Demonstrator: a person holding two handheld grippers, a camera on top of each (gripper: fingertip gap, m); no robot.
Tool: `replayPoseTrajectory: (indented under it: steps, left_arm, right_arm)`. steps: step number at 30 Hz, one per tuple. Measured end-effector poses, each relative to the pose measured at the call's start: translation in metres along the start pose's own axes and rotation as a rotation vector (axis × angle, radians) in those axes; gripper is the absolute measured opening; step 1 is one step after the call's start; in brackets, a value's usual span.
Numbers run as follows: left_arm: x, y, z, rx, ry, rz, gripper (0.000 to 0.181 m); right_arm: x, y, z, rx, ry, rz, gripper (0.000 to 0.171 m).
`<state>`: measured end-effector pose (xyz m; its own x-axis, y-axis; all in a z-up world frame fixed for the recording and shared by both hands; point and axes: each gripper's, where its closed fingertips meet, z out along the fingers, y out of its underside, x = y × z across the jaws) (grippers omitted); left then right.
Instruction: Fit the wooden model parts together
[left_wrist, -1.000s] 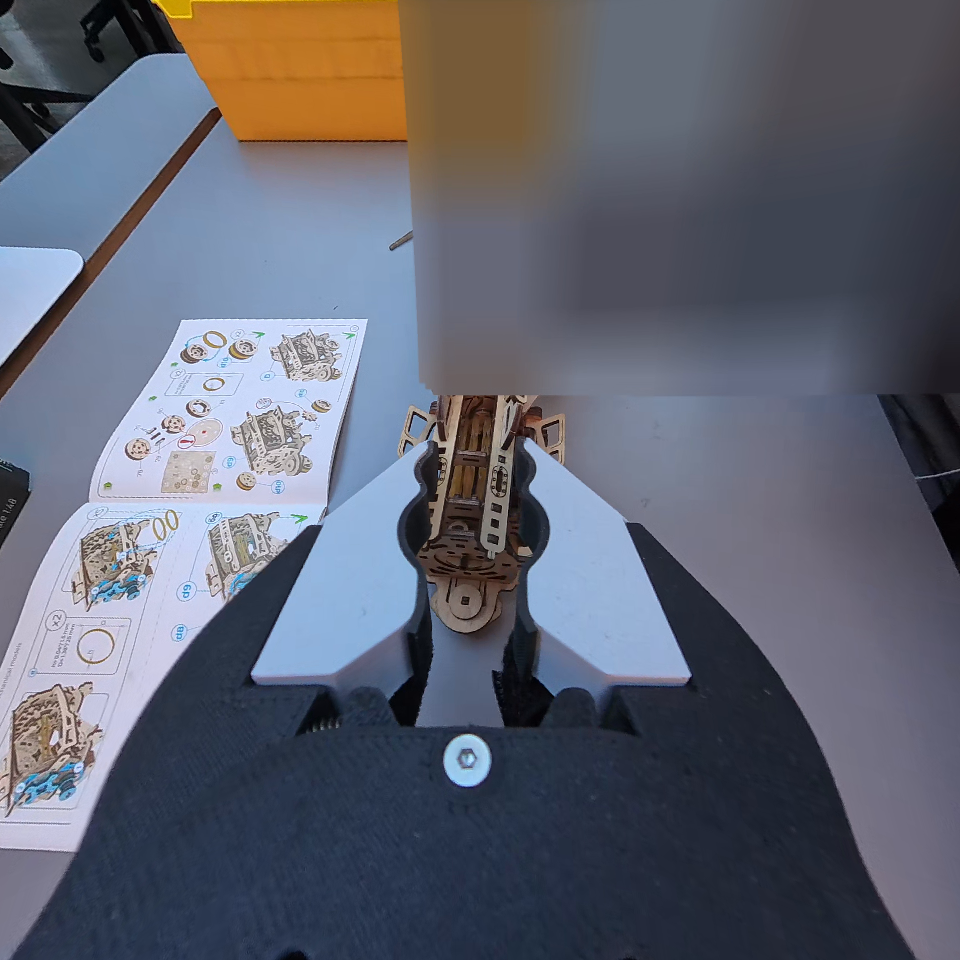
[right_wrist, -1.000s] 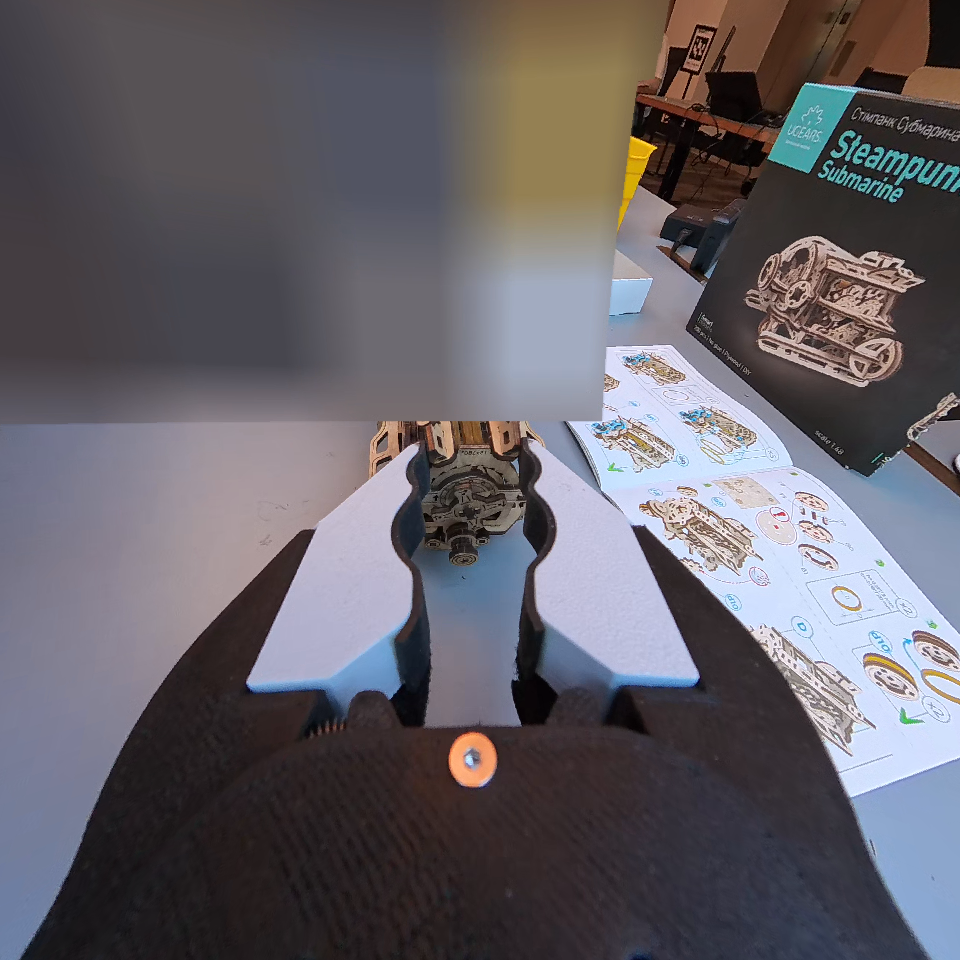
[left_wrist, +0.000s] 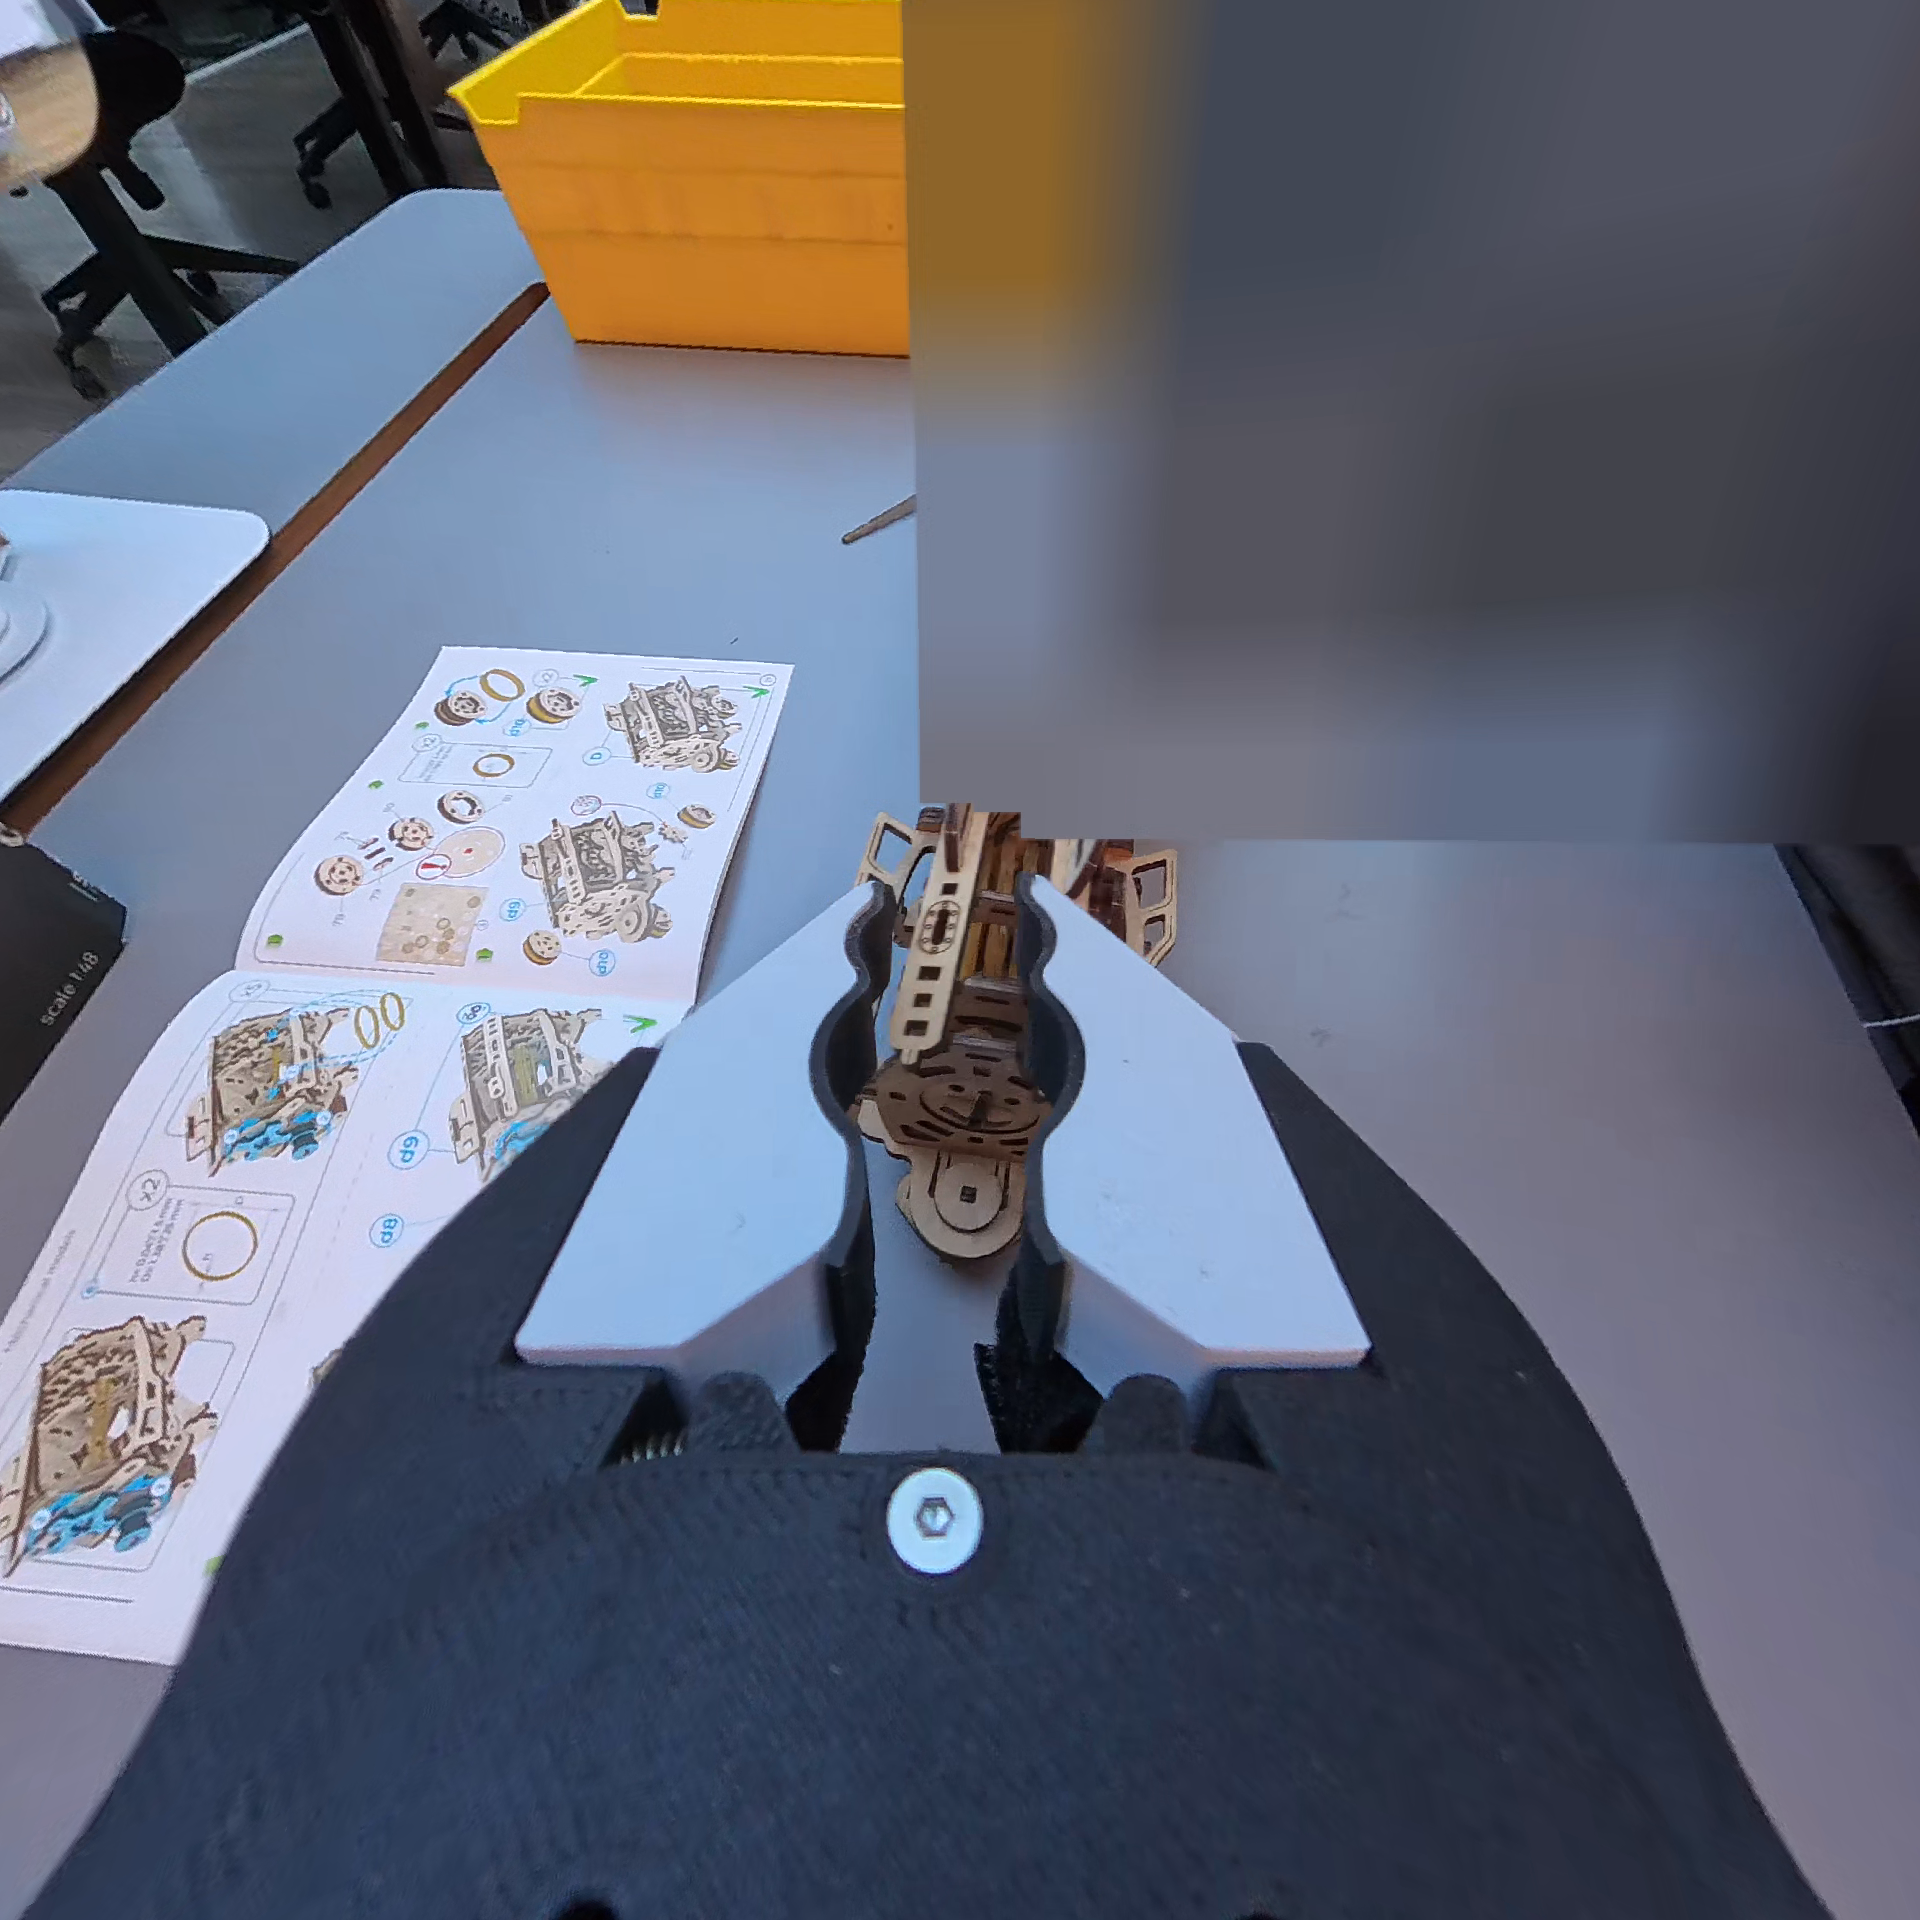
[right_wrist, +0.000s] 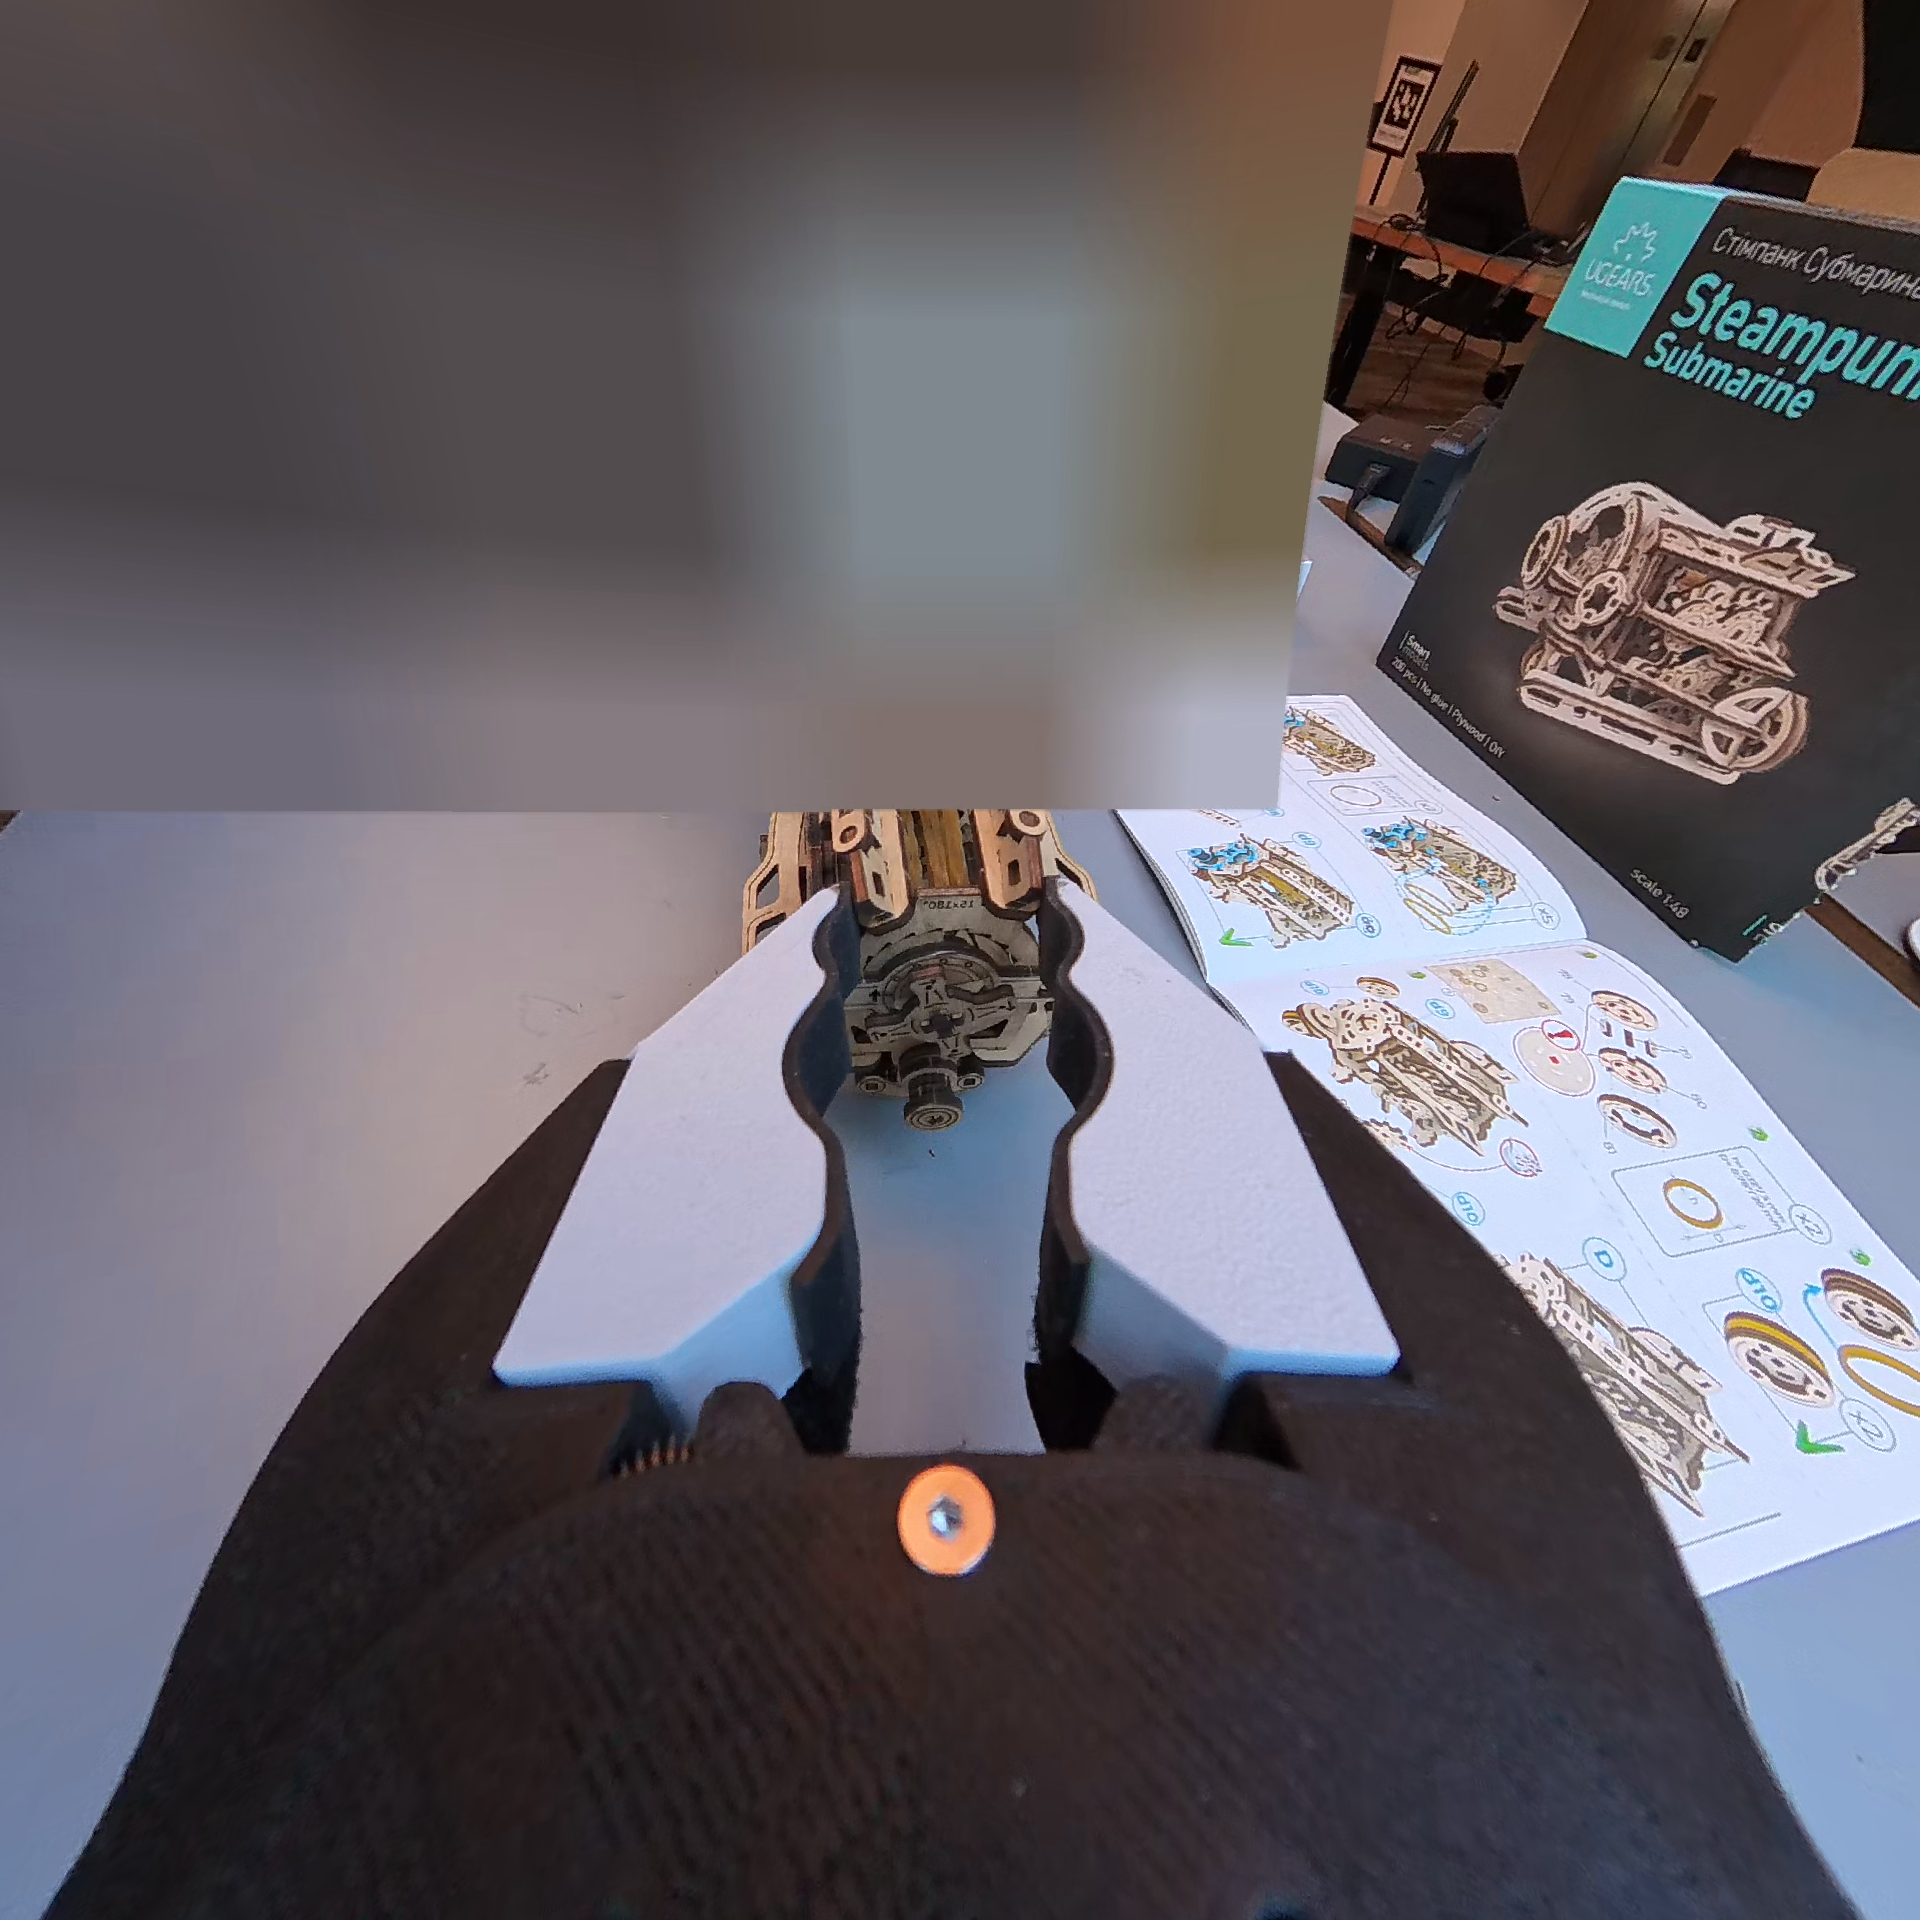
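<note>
- Left gripper (left_wrist: 951, 914) clamped on one end of the wooden model (left_wrist: 961, 1070), right gripper (right_wrist: 940, 925) on the opposite end; model apparently raised off the grey table (left_wrist: 1507, 1039) on the left side.
- Could snap thin fretwork if squeezed harder or twisted between the two grips.
- Could slip and drop onto the table, or onto the open instruction booklet (right_wrist: 1558, 1143) close beside.

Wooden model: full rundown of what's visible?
The wooden model is a pale laser-cut plywood assembly with slotted strips, darker inner parts, lattice side frames and a round geared hub at one end. It sits between both grippers, left gripper and right gripper closed on opposite ends. Its top is hidden by blur.
</note>
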<state>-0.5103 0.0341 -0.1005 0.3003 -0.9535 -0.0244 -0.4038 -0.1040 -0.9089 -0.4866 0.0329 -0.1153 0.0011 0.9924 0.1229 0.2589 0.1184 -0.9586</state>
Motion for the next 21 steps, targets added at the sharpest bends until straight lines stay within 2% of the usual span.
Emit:
replayPoseTrajectory:
  steps: [5,7,21]
  left_arm:
    - [-0.0075,0.0030,-0.0023,-0.007,0.022,-0.063,0.015]
    - [-0.0062,0.0030,-0.0011,0.001,0.042,-0.076,0.008]
    - [-0.0039,0.0042,0.0028,0.004,0.086,-0.097,0.005]
  right_arm:
    - [-0.0001,0.0001,0.0000,0.000,0.000,-0.001,0.033]
    - [-0.0006,0.0003,0.0002,0.000,-0.003,0.001,0.033]
    - [-0.0014,0.0011,-0.0020,-0.005,0.002,-0.022,0.036]
